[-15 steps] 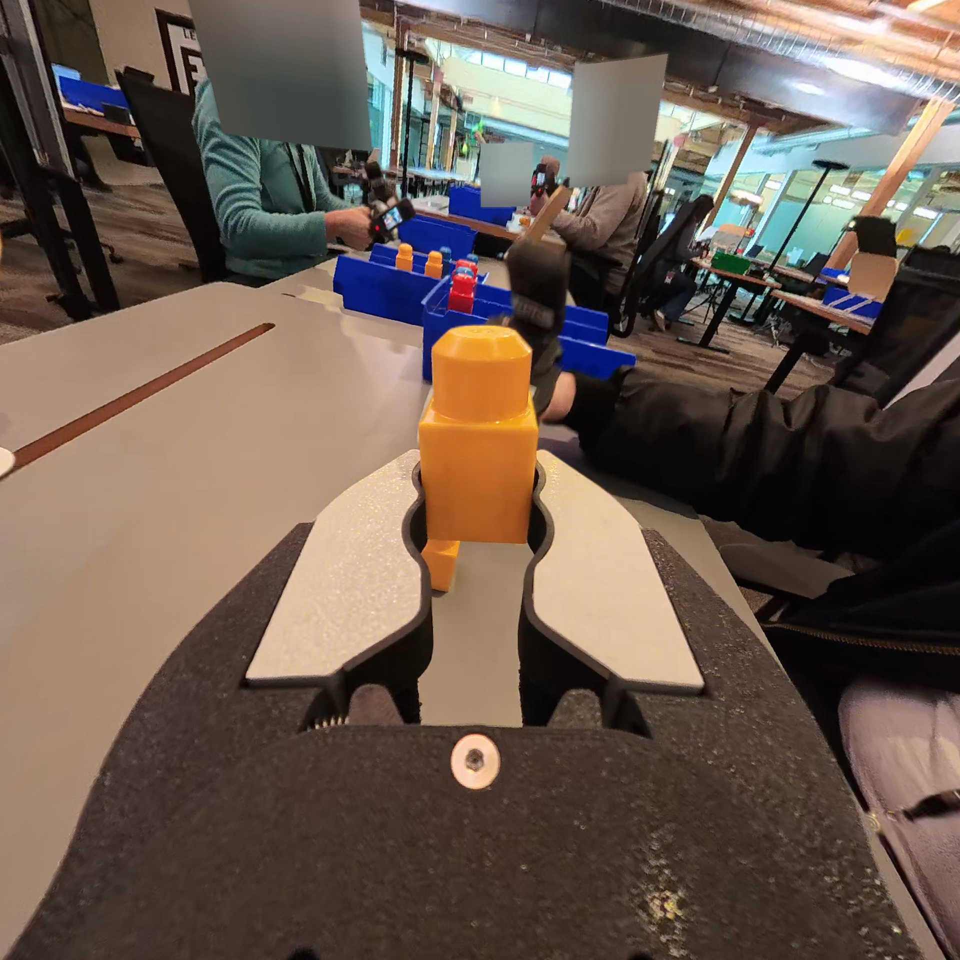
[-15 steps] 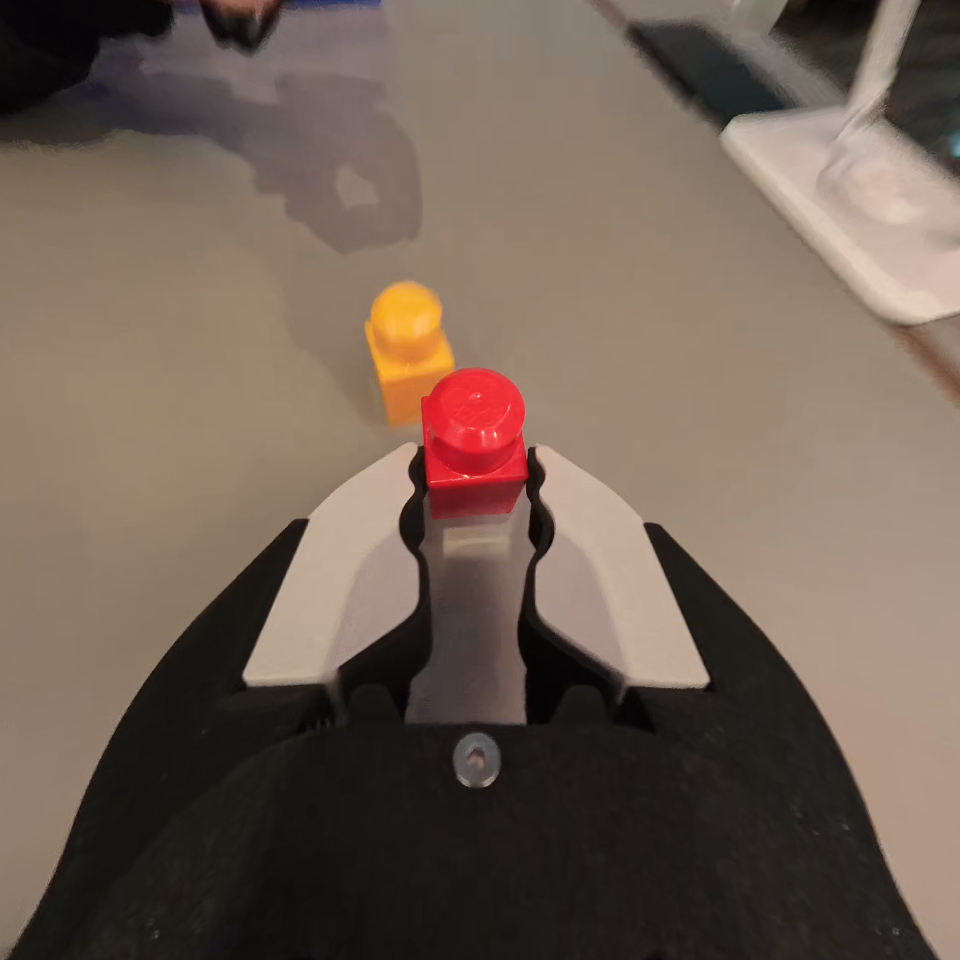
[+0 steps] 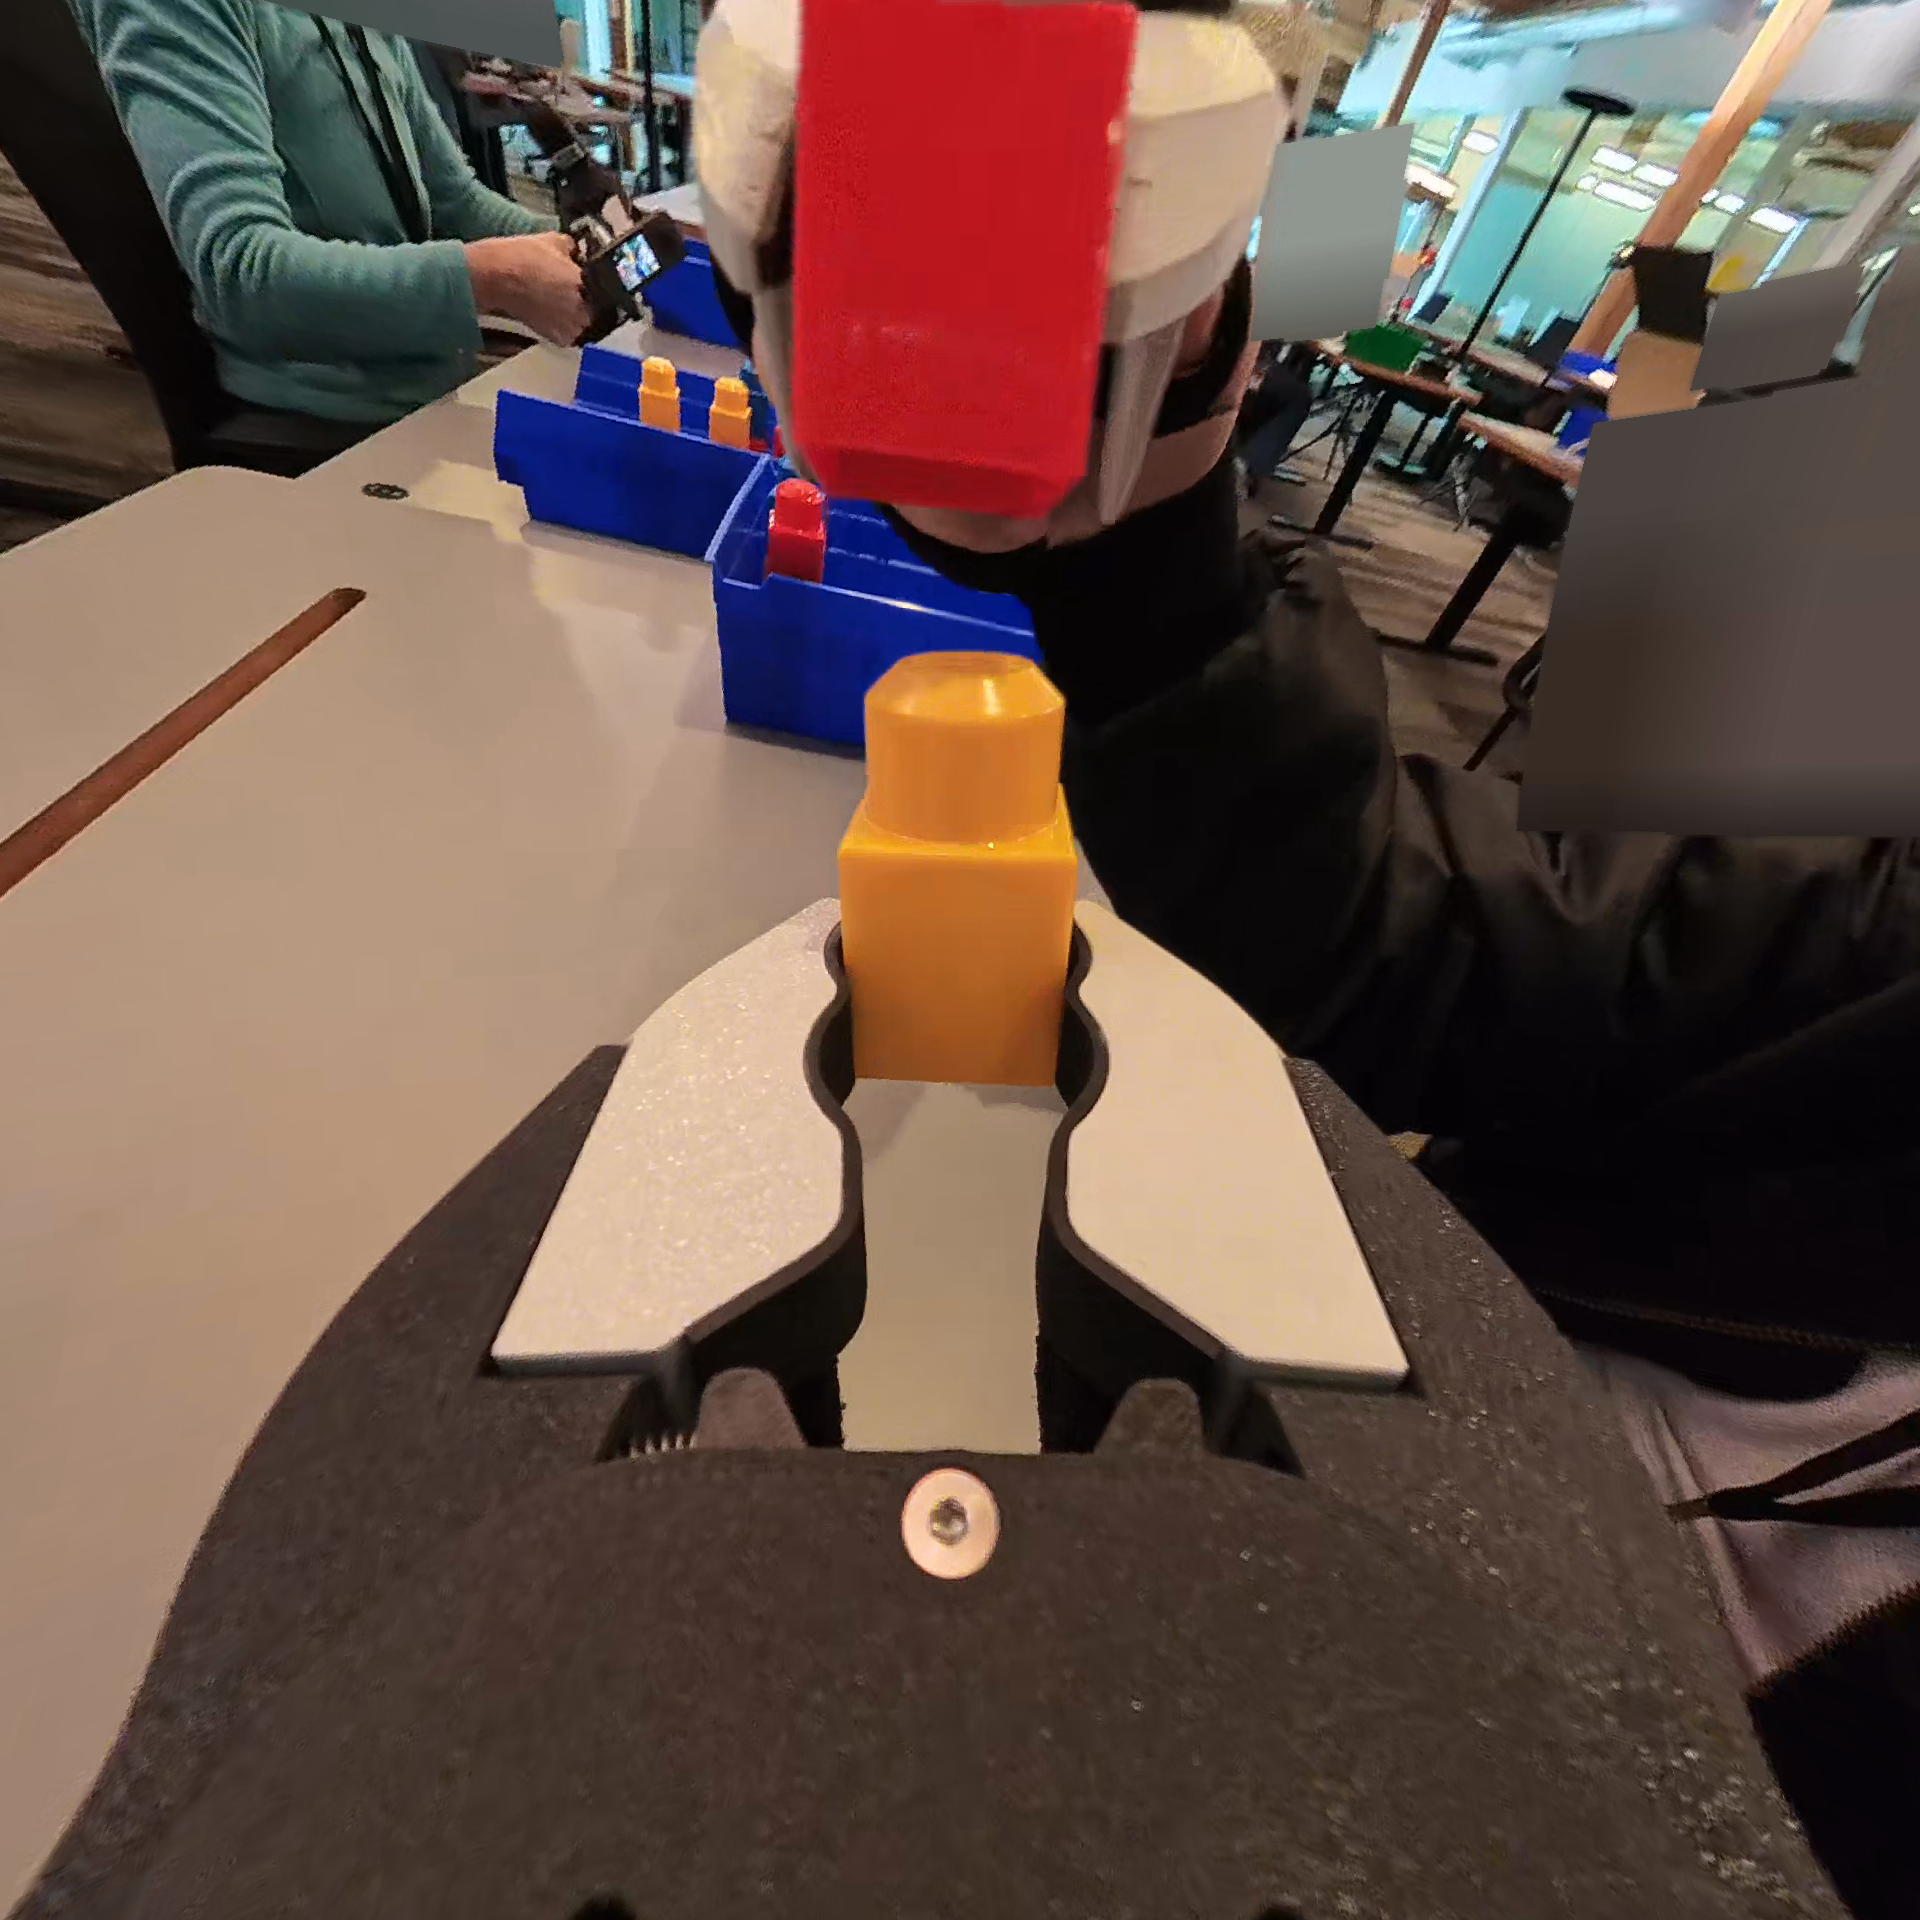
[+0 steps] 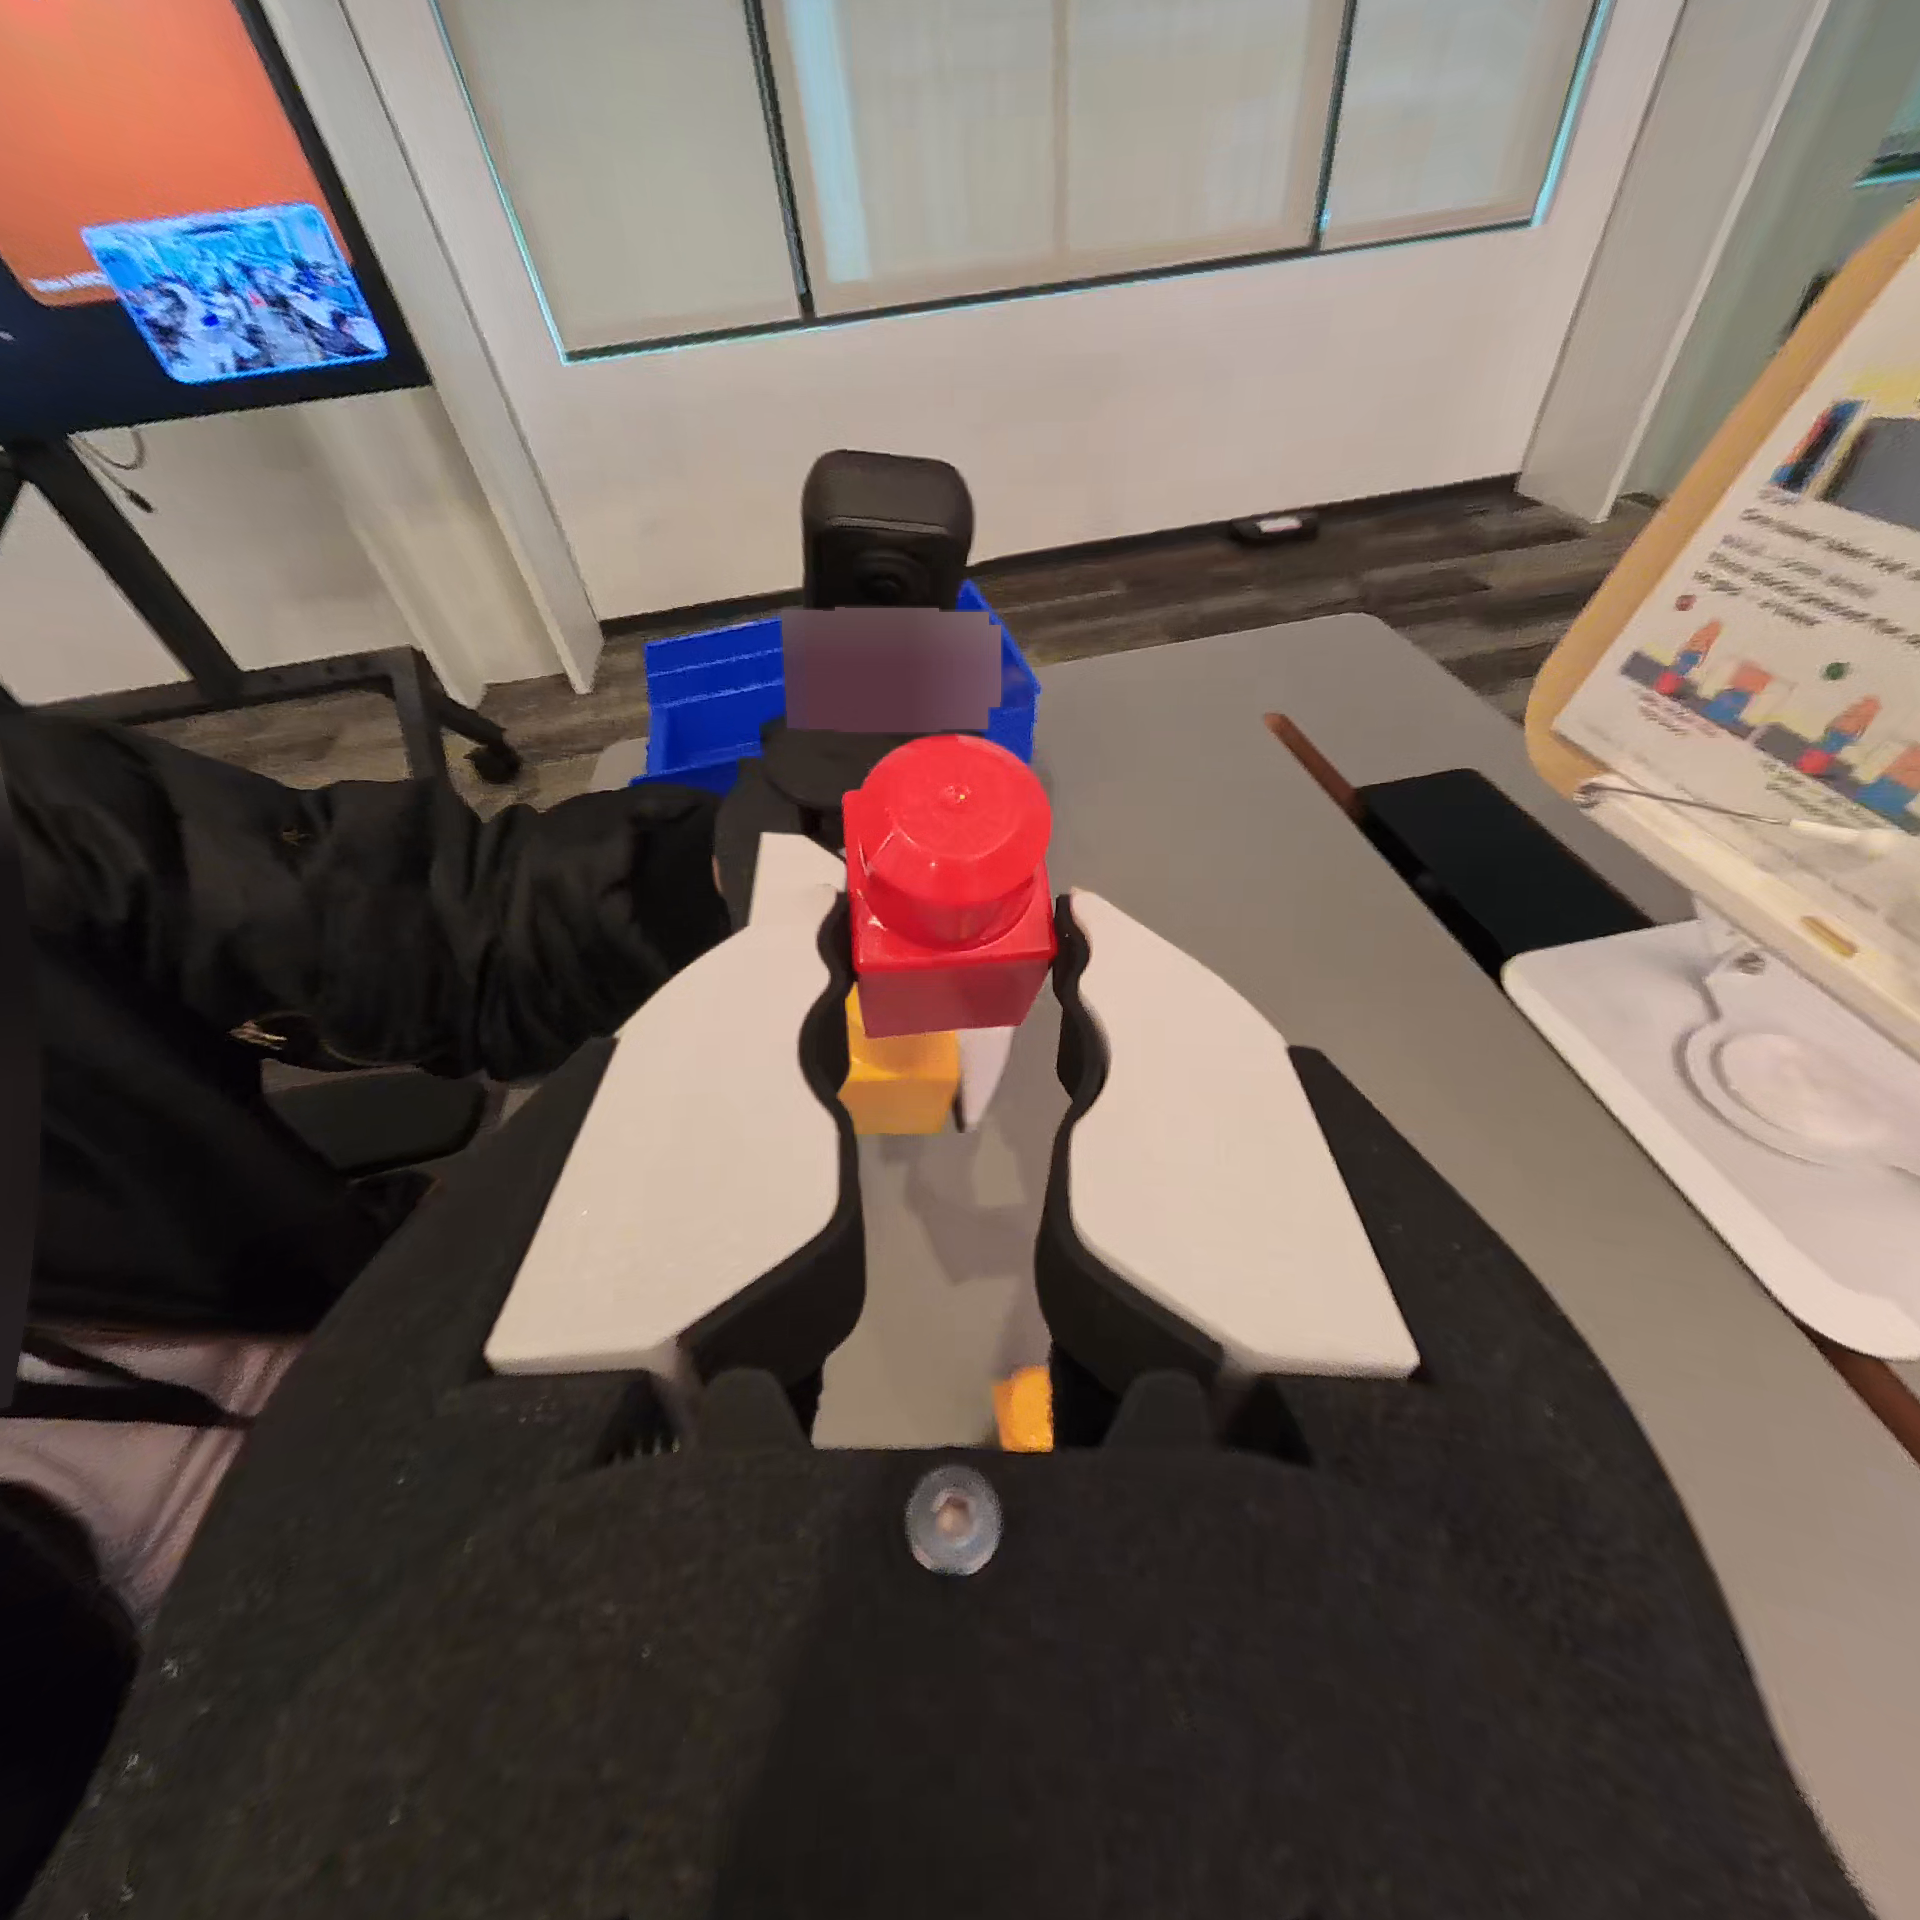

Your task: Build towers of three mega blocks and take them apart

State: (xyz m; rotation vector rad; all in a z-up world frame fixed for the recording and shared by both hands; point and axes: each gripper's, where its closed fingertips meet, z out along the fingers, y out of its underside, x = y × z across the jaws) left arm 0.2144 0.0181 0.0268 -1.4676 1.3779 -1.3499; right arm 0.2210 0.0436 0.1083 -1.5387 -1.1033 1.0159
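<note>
My left gripper (image 3: 956,940) is shut on an orange mega block (image 3: 956,935), held upright over the grey table (image 3: 364,935). My right gripper (image 4: 951,920) is shut on a red mega block (image 4: 945,904). In the left wrist view the red block (image 3: 951,249) hangs just above the orange block's stud with a small gap, between the right gripper's white fingers (image 3: 1195,208). In the right wrist view the orange block (image 4: 899,1081) shows under the red one. A second orange block (image 4: 1023,1408) shows on the table between the right jaws.
Blue bins (image 3: 831,644) holding red and orange blocks stand on the table behind. A person in a teal sleeve (image 3: 312,208) sits at the far left. A black sleeve (image 3: 1455,987) lies to the right. A white stand (image 4: 1714,1039) with a picture board is on the right.
My right gripper has swung up from over the table to face the left gripper, bringing the red block above the held orange block. The left gripper keeps its hold.
</note>
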